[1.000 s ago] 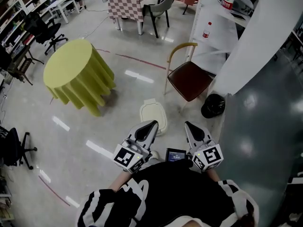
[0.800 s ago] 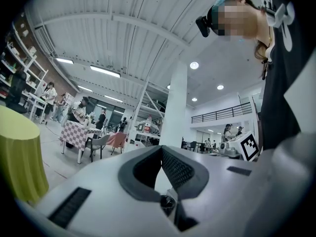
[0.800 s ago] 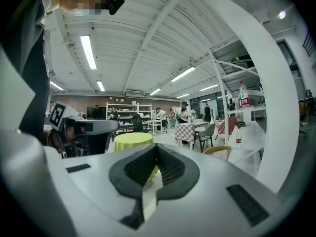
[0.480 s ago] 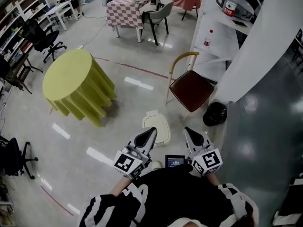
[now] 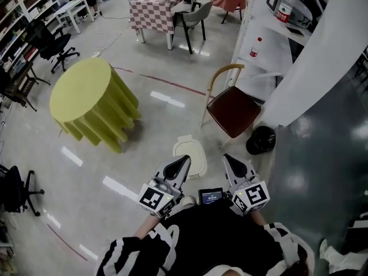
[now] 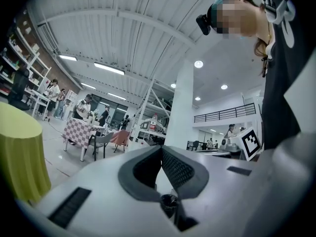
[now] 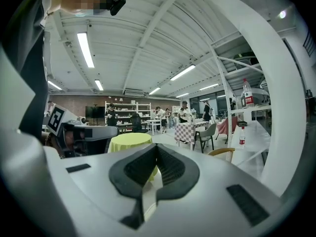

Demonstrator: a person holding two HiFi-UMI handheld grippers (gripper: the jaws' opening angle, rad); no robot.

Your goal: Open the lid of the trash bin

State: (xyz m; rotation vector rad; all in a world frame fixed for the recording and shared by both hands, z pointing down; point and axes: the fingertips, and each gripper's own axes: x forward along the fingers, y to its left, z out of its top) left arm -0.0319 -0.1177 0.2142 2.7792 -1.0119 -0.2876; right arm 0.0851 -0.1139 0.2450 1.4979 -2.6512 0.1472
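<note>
Polished grey floor carries the cream trash bin [image 5: 194,152], lid down, beside a red-seated chair [image 5: 233,109], just ahead of the left gripper [image 5: 184,160] and right gripper [image 5: 228,158], both closed on nothing.

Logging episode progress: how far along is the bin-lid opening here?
Done: nothing yet. The cream trash bin lid lies flat and closed, on the floor ahead of the person.
In hand: the left gripper and right gripper are both shut and empty, held near the person's body and not touching the lid.
Left: probably lower a gripper to the lid, catch its edge and lift it open.
</note>
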